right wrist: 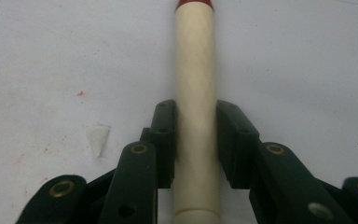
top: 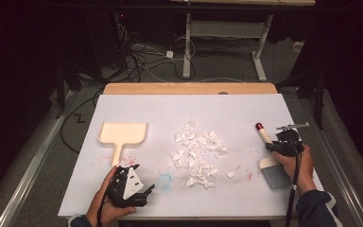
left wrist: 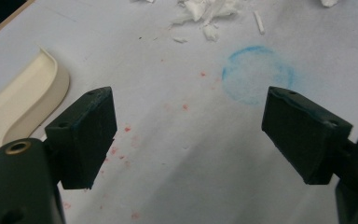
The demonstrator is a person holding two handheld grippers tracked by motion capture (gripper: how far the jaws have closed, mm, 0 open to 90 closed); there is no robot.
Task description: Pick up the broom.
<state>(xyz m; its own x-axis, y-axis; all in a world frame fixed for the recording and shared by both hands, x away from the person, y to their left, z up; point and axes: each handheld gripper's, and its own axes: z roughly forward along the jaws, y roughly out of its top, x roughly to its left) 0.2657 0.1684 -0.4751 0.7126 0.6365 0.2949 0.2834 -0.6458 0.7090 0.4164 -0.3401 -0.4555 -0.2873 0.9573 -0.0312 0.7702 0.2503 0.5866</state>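
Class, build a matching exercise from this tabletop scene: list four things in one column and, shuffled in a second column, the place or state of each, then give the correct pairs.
Column one:
1. dustpan
2. brush
3. paper scraps
4. left gripper

Column two:
A. heaped in the middle of the table
B. jaws wide apart above a blue ring stain
C. lying flat on the left side of the table, not held
D. cream handle clamped between the right gripper's jaws

Pairs: 1-C, 2-D, 3-A, 4-B
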